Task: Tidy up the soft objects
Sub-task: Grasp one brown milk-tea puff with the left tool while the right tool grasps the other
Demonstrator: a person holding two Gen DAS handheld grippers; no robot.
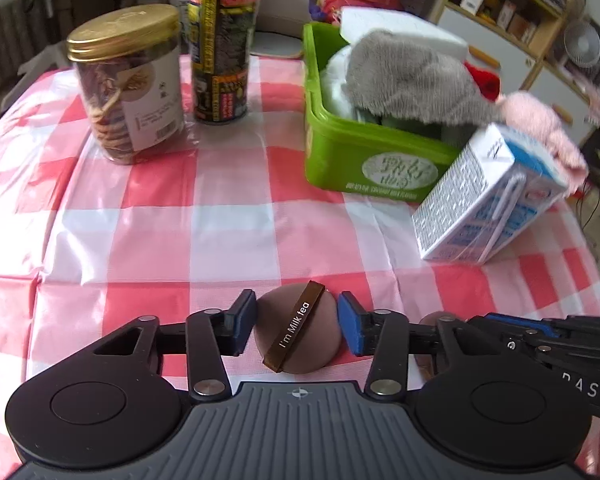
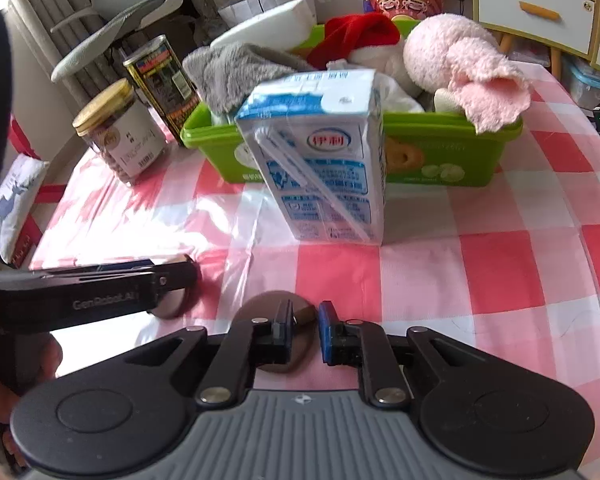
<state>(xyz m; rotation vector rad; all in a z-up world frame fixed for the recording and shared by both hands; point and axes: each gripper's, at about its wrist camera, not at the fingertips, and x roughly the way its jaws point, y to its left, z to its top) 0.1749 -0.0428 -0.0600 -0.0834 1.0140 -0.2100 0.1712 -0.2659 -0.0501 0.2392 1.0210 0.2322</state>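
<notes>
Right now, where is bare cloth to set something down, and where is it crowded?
Free: the checked cloth between cookie jar, green bin and left gripper; also right of the milk carton. Crowded: the heaped bin, and around both brown puffs near the grippers.

tablecloth – red and white checks | basket – bright green | towel – grey | plush – pale pink | hat – red | carton – white with blue print | puff – brown, darker brown band | jar lid – gold

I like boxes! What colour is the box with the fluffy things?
Bright green box; the right wrist view shows it best.
</notes>
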